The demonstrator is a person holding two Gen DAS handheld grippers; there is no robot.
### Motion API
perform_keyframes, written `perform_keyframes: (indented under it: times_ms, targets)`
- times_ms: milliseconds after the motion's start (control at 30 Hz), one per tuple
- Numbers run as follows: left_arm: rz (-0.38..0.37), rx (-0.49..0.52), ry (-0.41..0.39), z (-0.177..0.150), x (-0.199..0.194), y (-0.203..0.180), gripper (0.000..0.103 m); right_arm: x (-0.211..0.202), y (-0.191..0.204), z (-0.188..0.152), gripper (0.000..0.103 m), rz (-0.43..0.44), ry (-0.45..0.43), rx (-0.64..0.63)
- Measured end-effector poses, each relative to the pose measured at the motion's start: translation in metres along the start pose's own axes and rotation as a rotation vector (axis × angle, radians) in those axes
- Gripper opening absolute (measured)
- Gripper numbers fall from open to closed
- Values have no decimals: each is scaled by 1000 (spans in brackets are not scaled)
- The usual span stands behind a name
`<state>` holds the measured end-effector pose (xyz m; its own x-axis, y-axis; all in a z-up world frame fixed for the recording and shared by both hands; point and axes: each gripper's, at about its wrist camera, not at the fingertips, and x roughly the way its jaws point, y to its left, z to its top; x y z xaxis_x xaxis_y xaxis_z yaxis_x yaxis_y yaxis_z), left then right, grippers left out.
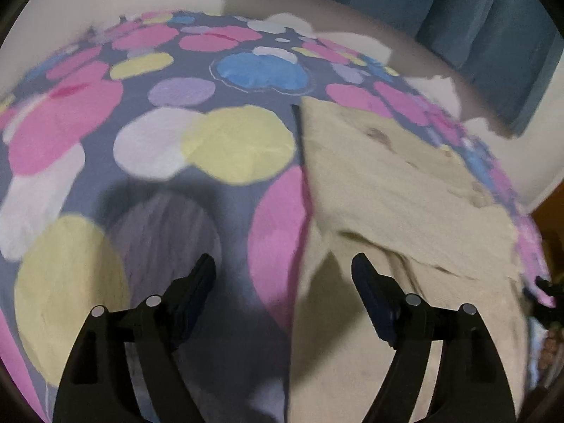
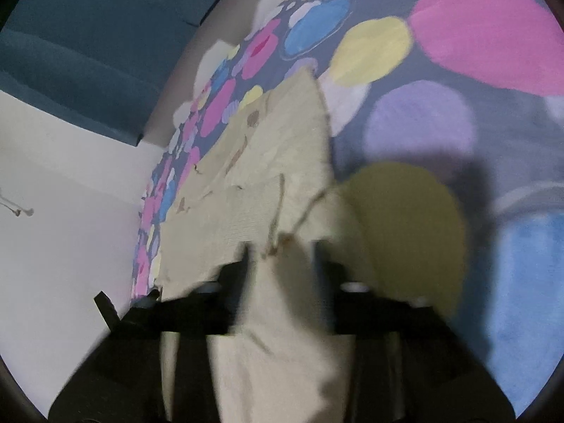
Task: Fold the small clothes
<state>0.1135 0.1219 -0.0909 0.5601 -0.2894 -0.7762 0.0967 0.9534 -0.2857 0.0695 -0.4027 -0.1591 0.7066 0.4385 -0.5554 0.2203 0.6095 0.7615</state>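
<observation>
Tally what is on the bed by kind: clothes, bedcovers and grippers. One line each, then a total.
Beige garment: 1
Spotted bedcover: 1
Grippers: 2, the left gripper with fingers apart over the cover, the right gripper with beige cloth between its fingers
Total: 4

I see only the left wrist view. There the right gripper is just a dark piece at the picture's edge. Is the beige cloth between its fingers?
Observer: Yes. In the right wrist view the beige cloth lies between the fingers of the right gripper, whose jaws stand apart.
Operator: Is any string near it?
Observer: Yes, a thin brownish cord lies on the cloth just beyond the fingertips.
Operator: What is beside the cloth there?
Observer: To the right of the fingers, the bedspread shows a big yellow circle in shadow.
</observation>
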Motion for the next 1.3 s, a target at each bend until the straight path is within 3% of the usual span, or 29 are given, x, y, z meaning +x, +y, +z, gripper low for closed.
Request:
perform_keyframes:
  times_ms: [133, 367, 533, 633, 800, 1000, 1300]
  targets:
    - [-139, -19, 48, -22, -24, 7, 84, -31, -17, -17, 82, 36, 38, 25]
    - [-414, -70, 148, -81, -68, 17, 84, -63, -28, -59, 86, 145, 173, 11]
    - [-535, -34, 205, -123, -92, 5, 84, -74, -14, -89, 89, 189, 247, -87]
    - [-566, -10, 229, -142, -103, -6, 84, -75, -6, -110, 90, 256, 315, -109]
    - [-643, -41, 267, -157, -109, -15, 84, -73, 10, -130, 90, 292, 372, -195]
    - [-712, -47, 281, -166, -111, -26, 84, -72, 13, -140, 90, 370, 404, -172]
    - [-702, -20, 285, -170, -110, -34, 76, -70, 22, -157, 90, 412, 449, -179]
